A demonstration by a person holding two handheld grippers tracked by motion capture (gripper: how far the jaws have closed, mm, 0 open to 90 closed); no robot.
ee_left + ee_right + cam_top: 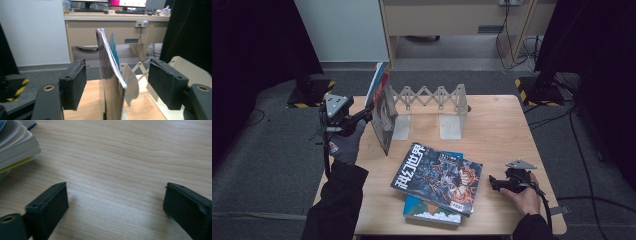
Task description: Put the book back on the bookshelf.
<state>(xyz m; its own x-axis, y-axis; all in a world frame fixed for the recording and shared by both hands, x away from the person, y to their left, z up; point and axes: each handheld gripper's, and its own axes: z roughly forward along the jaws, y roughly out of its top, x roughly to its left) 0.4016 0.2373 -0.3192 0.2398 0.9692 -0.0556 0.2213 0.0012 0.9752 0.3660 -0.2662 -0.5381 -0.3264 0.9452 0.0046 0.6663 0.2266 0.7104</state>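
Note:
A thin magazine (384,117) stands upright on edge at the left end of a white accordion book rack (432,97), with a blue-covered book (113,47) just behind it. My left gripper (367,114) is at the magazine's near edge. In the left gripper view the magazine (111,82) stands between the pads (75,82) with a gap on each side, so my left gripper (120,83) is open. A dark illustrated magazine (437,177) lies flat on a blue book (429,212). My right gripper (494,182) rests low to their right, and in its own view the right gripper (116,202) is open over bare wood.
The wooden table (497,130) has free room at the right and around the rack's white end plates (451,125). The flat pile's page edges (15,147) lie just left of my right gripper. A desk, cables and dark stands stand beyond the table.

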